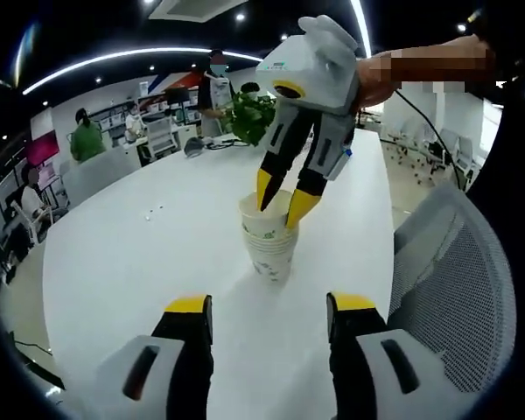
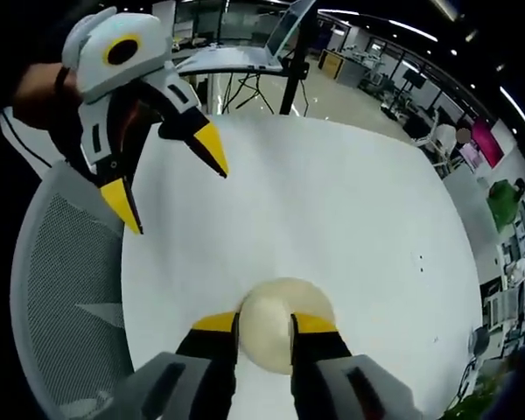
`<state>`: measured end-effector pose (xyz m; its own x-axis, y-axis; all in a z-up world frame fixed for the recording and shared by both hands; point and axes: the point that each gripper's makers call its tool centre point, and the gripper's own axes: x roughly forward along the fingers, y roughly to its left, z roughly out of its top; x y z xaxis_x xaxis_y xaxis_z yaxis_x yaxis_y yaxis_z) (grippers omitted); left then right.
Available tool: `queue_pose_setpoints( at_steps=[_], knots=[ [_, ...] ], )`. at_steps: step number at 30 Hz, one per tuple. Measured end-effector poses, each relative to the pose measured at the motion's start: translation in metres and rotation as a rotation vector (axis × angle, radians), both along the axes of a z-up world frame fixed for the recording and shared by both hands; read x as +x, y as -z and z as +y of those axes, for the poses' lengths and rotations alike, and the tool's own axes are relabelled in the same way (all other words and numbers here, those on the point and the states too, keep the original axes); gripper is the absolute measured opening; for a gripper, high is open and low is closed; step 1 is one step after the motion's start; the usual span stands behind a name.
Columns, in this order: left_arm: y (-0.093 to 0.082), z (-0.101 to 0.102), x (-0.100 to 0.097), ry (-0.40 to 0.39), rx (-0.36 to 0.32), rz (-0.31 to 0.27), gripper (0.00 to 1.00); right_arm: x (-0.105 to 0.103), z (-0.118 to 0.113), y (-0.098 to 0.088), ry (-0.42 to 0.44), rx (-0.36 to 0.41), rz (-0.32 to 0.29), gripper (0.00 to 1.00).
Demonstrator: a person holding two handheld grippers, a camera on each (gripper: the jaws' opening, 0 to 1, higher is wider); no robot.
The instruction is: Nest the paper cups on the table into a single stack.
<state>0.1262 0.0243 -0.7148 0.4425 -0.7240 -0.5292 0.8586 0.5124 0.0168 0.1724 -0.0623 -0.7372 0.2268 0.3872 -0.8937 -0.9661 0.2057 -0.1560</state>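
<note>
A stack of nested paper cups [image 1: 272,248], white with green print, stands on the white table [image 1: 140,254] ahead of me. My right gripper [image 1: 284,199] comes down from the upper right, its yellow tips closed on the rim of the top cup. In the right gripper view that cup [image 2: 267,337], seen from above, sits between the narrow jaws of my right gripper [image 2: 264,324]. My left gripper [image 1: 269,304] is open and holds nothing, a little short of the stack. It also appears as the left gripper [image 2: 166,179] at the upper left, jaws spread over the table [image 2: 350,201].
A grey mesh chair [image 1: 459,280] stands at the table's edge beside the stack, also seen as the chair [image 2: 61,297]. A potted plant [image 1: 249,114] sits at the table's far end, with people and desks beyond. A laptop [image 2: 289,35] rests on another desk.
</note>
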Motion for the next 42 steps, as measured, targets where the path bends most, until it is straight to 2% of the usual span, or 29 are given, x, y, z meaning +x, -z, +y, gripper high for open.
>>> queue_pose_setpoints(
  at_steps=[11,20,24,33,36,38,42],
  knots=[
    [0.005,0.009,0.007,-0.028,-0.023,0.007,0.51,-0.003,0.001,-0.006,0.025,0.018,-0.007,0.24],
    [0.006,0.012,0.004,-0.048,-0.04,0.011,0.51,-0.003,-0.003,-0.014,0.057,0.045,-0.026,0.25],
    [0.006,0.011,0.004,-0.058,-0.045,0.01,0.52,-0.001,-0.008,-0.015,0.125,0.102,-0.015,0.28],
    [0.001,0.009,0.005,-0.106,-0.078,0.014,0.53,0.007,-0.021,-0.031,0.31,0.281,-0.036,0.3],
    [0.002,0.011,0.008,-0.128,-0.087,0.016,0.53,0.017,-0.032,-0.038,0.39,0.355,-0.049,0.31],
    [0.002,0.012,0.009,-0.139,-0.091,0.016,0.54,0.015,-0.038,-0.042,0.447,0.406,-0.042,0.31],
    [0.002,0.014,0.011,-0.179,-0.115,0.024,0.54,0.013,-0.05,-0.048,0.51,0.462,-0.049,0.33]
  ],
)
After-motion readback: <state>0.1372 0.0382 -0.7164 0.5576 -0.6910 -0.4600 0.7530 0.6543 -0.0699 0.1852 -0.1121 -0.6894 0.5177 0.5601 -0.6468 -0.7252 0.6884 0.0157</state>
